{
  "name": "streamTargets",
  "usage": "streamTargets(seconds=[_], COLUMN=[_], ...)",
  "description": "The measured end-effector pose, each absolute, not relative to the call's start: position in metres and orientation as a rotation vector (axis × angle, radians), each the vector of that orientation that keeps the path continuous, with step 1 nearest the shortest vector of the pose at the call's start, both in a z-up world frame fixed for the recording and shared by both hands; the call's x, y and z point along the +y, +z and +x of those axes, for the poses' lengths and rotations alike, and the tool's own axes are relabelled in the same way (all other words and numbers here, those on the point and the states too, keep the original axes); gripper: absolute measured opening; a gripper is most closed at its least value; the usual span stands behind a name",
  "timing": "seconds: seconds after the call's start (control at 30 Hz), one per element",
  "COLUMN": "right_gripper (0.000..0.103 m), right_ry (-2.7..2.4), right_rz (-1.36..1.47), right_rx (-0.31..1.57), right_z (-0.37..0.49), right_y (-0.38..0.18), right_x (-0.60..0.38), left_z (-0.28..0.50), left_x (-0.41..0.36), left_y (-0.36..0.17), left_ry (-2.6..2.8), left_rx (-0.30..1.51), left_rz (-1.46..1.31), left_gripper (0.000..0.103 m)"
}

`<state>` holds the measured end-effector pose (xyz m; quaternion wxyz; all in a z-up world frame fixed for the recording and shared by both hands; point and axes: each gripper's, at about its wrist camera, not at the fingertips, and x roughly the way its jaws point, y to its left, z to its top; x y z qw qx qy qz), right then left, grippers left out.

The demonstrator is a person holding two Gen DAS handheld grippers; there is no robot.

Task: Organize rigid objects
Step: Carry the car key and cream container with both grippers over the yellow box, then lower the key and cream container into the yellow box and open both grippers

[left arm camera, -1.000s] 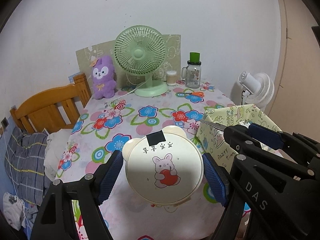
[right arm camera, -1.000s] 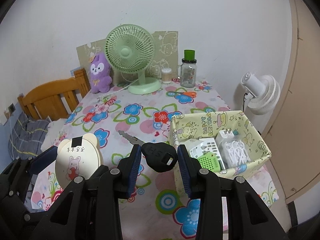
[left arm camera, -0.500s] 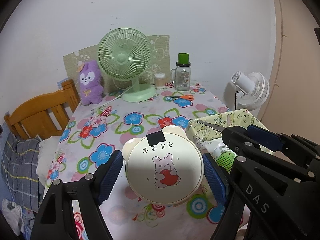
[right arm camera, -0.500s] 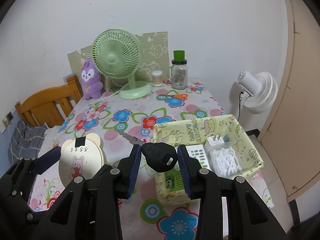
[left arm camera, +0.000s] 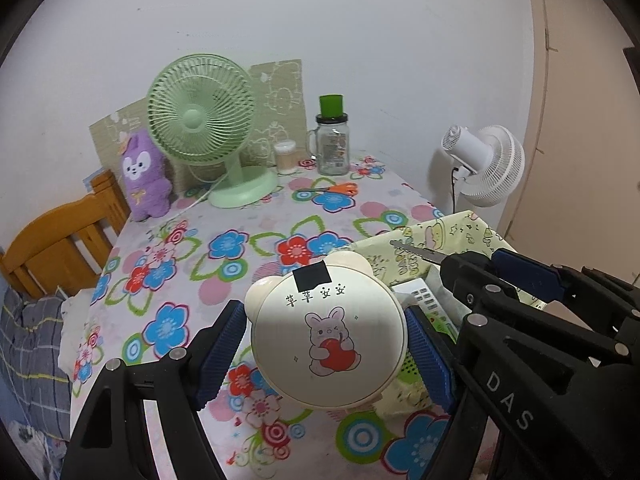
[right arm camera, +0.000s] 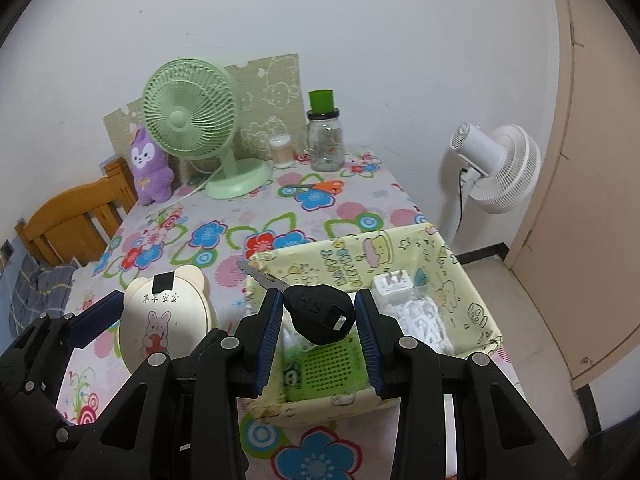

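step in hand: carrying 2 items to the yellow fabric bin [right arm camera: 472, 300] for drop-off. right gripper [right arm camera: 318, 318] is clamped on the black-headed key [right arm camera: 320, 312], pads squeezing the plastic head from both sides, metal blade sticking out forward-left over the bin's near-left corner. the key head sits above the bin's front-left part, over the green perforated item [right arm camera: 324, 364] already lying inside; a white charger plug [right arm camera: 394, 282] and a clear pack of white bits [right arm camera: 420, 320] fill the right side of the bin. left gripper [left arm camera: 326, 342] is clamped on the cream bear-eared round case [left arm camera: 326, 336], rabbit print facing the camera, held just left of the bin and above the floral tablecloth [left arm camera: 224, 248]. judgement: the key looks ready to release; next move calls for a small lowering into the bin, then parting the pads so it lands flat on the green item rather than bouncing out over the low wall. the case likely goes after; it is wide, so it needs the free middle area and the right gripper out of the way first.
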<state>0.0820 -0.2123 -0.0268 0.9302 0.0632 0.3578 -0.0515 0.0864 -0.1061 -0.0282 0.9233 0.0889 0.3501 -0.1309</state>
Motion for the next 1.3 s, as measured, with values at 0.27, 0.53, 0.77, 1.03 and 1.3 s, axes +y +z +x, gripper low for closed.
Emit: streamTargets(seconds=[0.27, 0.53, 0.77, 1.03, 1.3], right_gripper=[0.041, 0.041, 0.041, 0.042, 0.054], right_ry=[-0.121, -0.121, -0.121, -0.091, -0.1], right_rz=[0.153, 0.173, 0.191, 0.223, 0.24], right_rx=[0.771, 0.814, 0.858, 0.894, 0.896], right_z=[0.102, 0.127, 0.145, 0.159, 0.158], right_y=[-0.038, -0.051, -0.063, -0.074, -0.074], right_x=[-0.23, -0.239, -0.249, -0.257, -0.268], left_z=[0.104, 0.127, 0.143, 0.151, 0.153], left_x=[-0.121, -0.132, -0.141, -0.148, -0.164], left_y=[-0.038, -0.049, -0.059, -0.065, -0.065], left_ry=[-0.287, -0.281, -0.286, -0.268, -0.283], left_rx=[0.747, 0.783, 0.814, 0.838, 0.841], left_rz=[0.203, 0.225, 0.24, 0.257, 0.276], left_gripper=[0.081, 0.081, 0.081, 0.081, 0.081])
